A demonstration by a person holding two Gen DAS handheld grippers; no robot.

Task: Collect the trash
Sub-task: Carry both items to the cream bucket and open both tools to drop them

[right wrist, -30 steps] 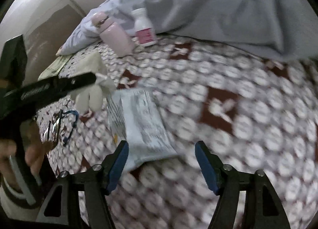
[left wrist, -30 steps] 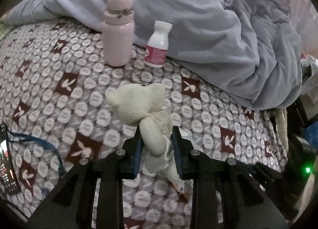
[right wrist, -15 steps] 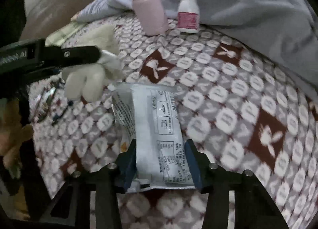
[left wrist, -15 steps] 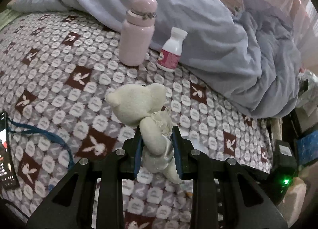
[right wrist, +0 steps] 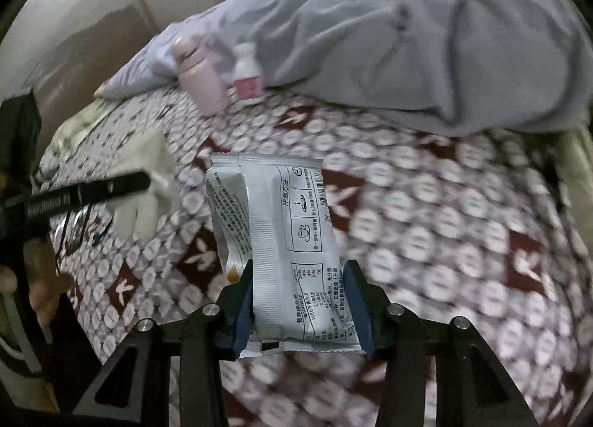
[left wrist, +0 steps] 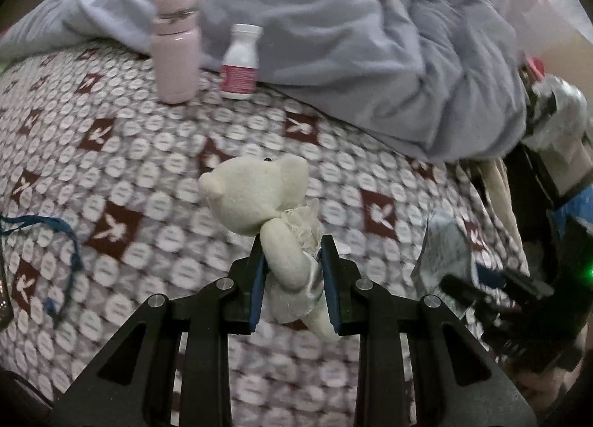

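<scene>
On the far left of the left wrist view a blue cord [left wrist: 63,238] trails over the patterned bedsheet [left wrist: 122,152]. Further back a pink flask [left wrist: 175,45] stands upright, with a white pill bottle [left wrist: 241,62] just beside it on its right; both stand against the edge of a rumpled grey duvet [left wrist: 370,56]. In the middle, the left gripper [left wrist: 292,271] is clamped on a cream teddy [left wrist: 259,193], its pads pressing the body while the head sticks out in front. To the right, near the bed's edge, the silvery packet [left wrist: 441,252] shows blurred in the other gripper.

In the right wrist view the left gripper's dark finger [right wrist: 89,191] reaches in from the left with the teddy [right wrist: 148,186] in front of it. In the centre the right gripper [right wrist: 300,301] grips the packet [right wrist: 285,234] by its near end, jaws narrowed onto its two sides, having just closed on it; the packet juts forward above the sheet. The duvet [right wrist: 426,37] fills the upper right.
</scene>
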